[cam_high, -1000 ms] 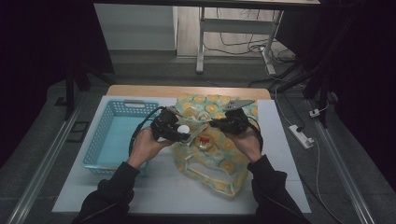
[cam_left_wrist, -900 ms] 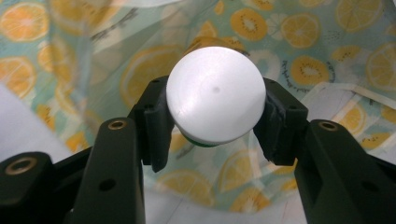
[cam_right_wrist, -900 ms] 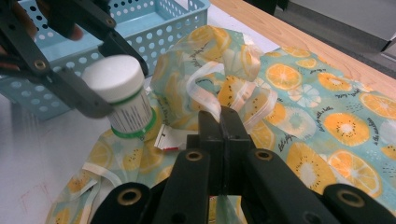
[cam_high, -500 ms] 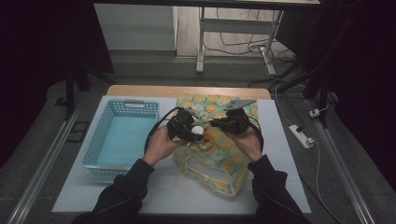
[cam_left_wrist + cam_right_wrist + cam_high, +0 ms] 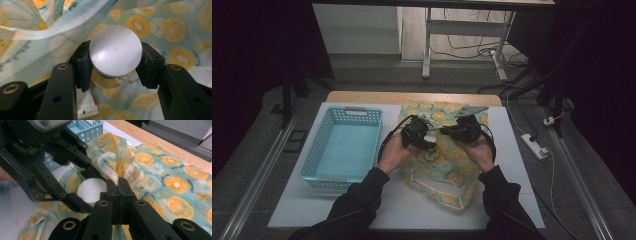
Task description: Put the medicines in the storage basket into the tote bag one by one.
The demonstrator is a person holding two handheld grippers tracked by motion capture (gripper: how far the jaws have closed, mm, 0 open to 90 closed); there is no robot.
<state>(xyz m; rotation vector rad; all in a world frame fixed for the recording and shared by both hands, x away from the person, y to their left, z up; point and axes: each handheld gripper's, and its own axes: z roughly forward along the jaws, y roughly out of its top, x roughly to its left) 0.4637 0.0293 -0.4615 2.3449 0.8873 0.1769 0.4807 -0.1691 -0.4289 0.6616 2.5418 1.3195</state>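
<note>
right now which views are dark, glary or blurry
High view: dim, floor and edges nearly black, table evenly lit. Left gripper view: sharp, with soft glare on the white cap clamped in the left claw. Right gripper view: the left claw's body at upper left is blurred; the fruit-print bag looks sharper.

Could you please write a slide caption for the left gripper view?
Left tongs clamp a white-capped bottle above the open, fruit-print bag.
</note>
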